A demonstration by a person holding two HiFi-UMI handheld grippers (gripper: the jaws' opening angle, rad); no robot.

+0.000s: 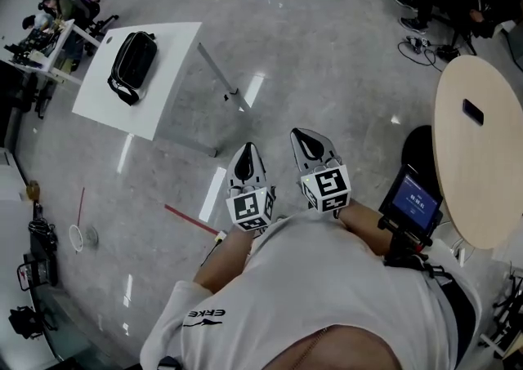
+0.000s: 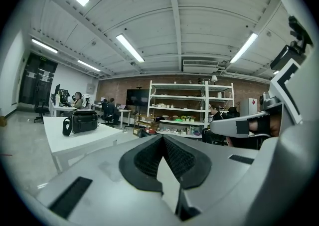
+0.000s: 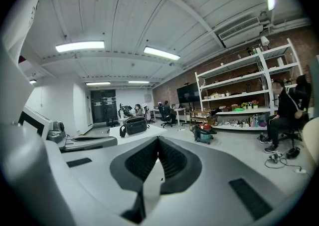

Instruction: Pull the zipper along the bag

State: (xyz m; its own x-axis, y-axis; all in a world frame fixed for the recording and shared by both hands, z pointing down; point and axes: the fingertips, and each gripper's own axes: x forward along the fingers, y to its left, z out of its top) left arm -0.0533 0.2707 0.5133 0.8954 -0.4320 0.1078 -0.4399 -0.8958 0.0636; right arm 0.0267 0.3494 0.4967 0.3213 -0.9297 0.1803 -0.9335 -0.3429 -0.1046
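- Standing on the open grey floor (image 1: 327,58), the person is well apart from the work, so the task looks not yet begun; getting closer has to come first.
- Carrying the task's thing, the white bench (image 1: 170,74) stands up and to the left in the head view, with bare floor between it and the person.
- Lying near the far left part of that bench, the black bag (image 1: 133,64) rests on its side with its strap looped at the near end. Neither gripper is close enough to touch it.
- Held close in front of the chest and side by side, the left gripper (image 1: 247,152) and right gripper (image 1: 302,138) both point out toward the room, probably a carrying pose and not a reach.
- Both grippers are clenched, jaw tips meeting, with nothing between them.
- The zipper is too small to make out, so which end to pull from is unclear.
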